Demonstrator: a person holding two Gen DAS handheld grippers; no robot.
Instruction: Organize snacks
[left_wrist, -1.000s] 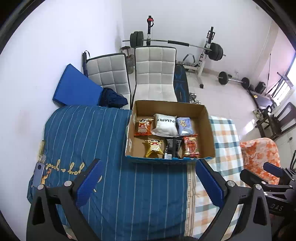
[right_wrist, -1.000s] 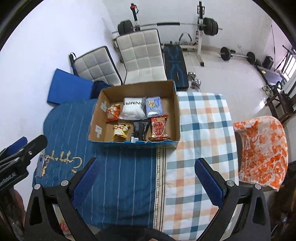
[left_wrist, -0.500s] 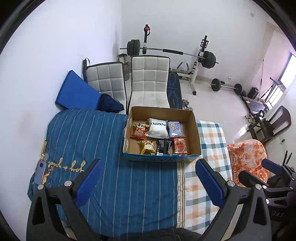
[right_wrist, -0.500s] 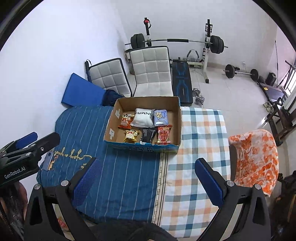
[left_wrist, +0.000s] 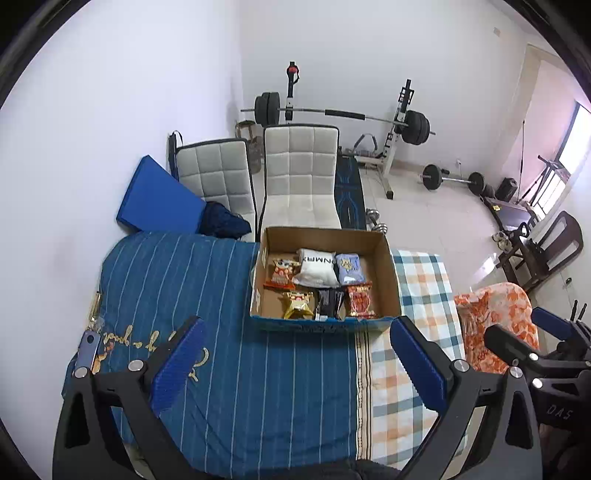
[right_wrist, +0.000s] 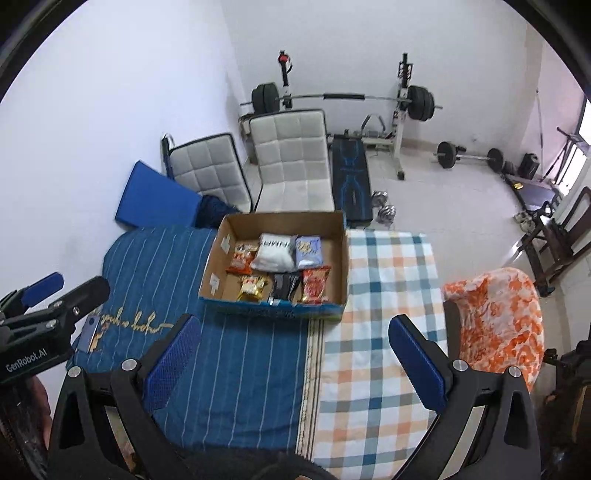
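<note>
**Six snacks in one box, both claws empty**

Left wrist view first. My left claw (left_wrist: 295, 354) is spread wide with nothing between its two blue pads (left_wrist: 179, 363), hanging above the blue striped cloth (left_wrist: 229, 332). Straight ahead is one cardboard box (left_wrist: 386, 258) sitting on the table, mostly on the blue cloth, with its right edge next to the plaid cloth (left_wrist: 421, 295). I count six snacks inside, in two rows of three. Back row: orange pack (left_wrist: 282, 272), white bag (left_wrist: 317, 266), pale blue pack (left_wrist: 349, 268). Front row: gold pack (left_wrist: 297, 303), black pack (left_wrist: 330, 302), red pack (left_wrist: 360, 301). They're packed close, mostly touching. Behind the table there are two white chairs (left_wrist: 301, 177), one blue mat (left_wrist: 157, 197) leaning on the wall, and one barbell rack (left_wrist: 340, 114). My right claw (left_wrist: 532, 332) pokes in at the far right; can't judge its jaws from here.

Right wrist view. The right claw (right_wrist: 293, 352) is also wide open and holding nothing, over the seam where the blue cloth meets the plaid one (right_wrist: 384, 295). Same box (right_wrist: 280, 221), same six snacks, well ahead of the fingers. One orange floral chair (right_wrist: 495, 317) sits off to the right. The left claw (right_wrist: 55, 291) shows at the left edge.
</note>
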